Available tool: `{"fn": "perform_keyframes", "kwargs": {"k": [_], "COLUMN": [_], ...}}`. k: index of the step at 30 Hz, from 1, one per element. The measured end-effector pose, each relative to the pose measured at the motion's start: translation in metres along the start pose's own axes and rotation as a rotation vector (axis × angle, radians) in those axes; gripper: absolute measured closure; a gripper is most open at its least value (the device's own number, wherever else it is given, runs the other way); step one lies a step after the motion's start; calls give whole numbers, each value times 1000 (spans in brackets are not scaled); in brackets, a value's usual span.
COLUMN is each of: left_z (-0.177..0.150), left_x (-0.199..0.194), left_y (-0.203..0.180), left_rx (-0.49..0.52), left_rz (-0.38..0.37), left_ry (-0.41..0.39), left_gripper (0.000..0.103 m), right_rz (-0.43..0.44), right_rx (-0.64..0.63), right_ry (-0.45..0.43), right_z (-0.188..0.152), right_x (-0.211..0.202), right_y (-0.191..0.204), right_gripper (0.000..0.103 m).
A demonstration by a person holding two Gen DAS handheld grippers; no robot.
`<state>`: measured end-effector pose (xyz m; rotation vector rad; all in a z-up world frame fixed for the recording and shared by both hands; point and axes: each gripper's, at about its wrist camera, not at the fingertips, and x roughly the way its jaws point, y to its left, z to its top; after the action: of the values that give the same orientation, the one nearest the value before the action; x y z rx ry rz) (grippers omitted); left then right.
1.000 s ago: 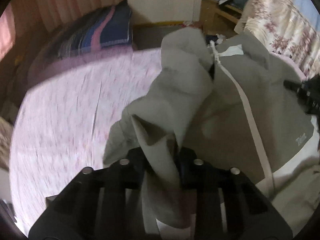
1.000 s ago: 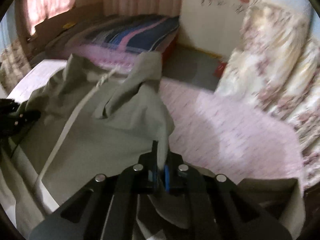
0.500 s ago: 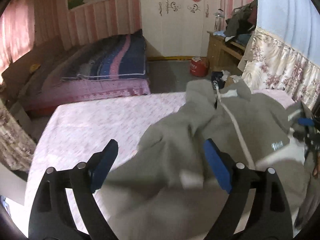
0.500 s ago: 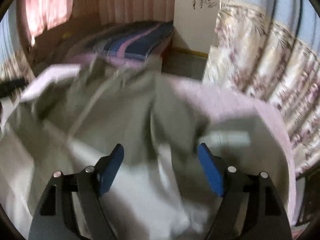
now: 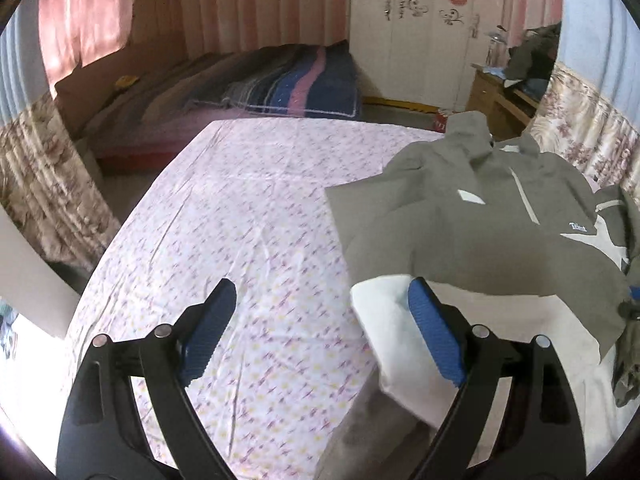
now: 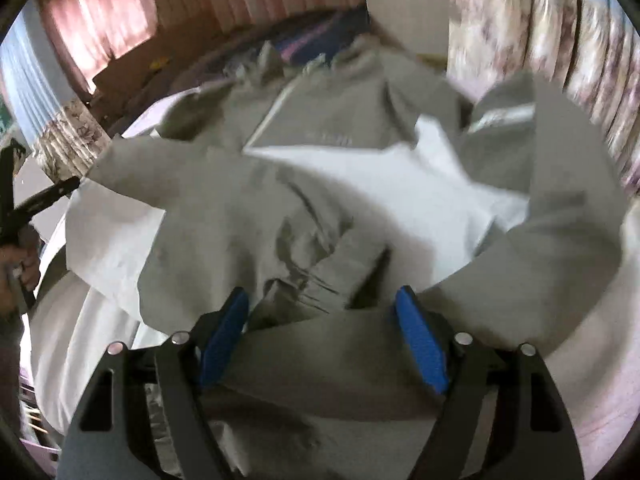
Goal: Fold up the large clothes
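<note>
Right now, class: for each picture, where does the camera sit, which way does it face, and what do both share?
Left wrist: behind the open left tongs, facing across the pink bedsheet to the jacket.
Right wrist: behind the open right tongs, close over the jacket; a hand at left.
Shared: the jacket.

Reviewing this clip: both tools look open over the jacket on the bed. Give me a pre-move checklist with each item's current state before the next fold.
1. Left tool open and free of cloth: ok.
2. Right tool open: ok; grey cloth lies between its fingers, whether it touches them: cannot tell.
3. Jacket resting on the bed sheet: ok.
4. Jacket flat and smooth: not ok, bunched and creased in the right wrist view.
5. Sleeves folded in over the body: cannot tell, the right view is blurred.
6. Bare sheet left of the jacket: ok.
</note>
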<state>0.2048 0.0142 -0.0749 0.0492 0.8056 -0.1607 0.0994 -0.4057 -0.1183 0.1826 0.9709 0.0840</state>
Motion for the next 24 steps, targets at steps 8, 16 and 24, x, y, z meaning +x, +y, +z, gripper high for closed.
{"fn": "perform_keyframes", "kwargs": {"k": [8,16,24], "left_z": [20,34,50], "left_x": [9,20,47], "left_y": [-12,-20,-78], "left_rx": [44,28,97], "left_rz": [24,-20,-176], "left_ry": [1,19,86], "left_gripper": [14,13,11], "right_rz": [-37,-291,-290], "right_rx": [-79,95,71], "right_ry": [-124,-254,-199], "right_z": [25,67,60], "right_x": [-28,-74,-55], "right_y": [8,-94,-114], "right_gripper": [88,90,89]}}
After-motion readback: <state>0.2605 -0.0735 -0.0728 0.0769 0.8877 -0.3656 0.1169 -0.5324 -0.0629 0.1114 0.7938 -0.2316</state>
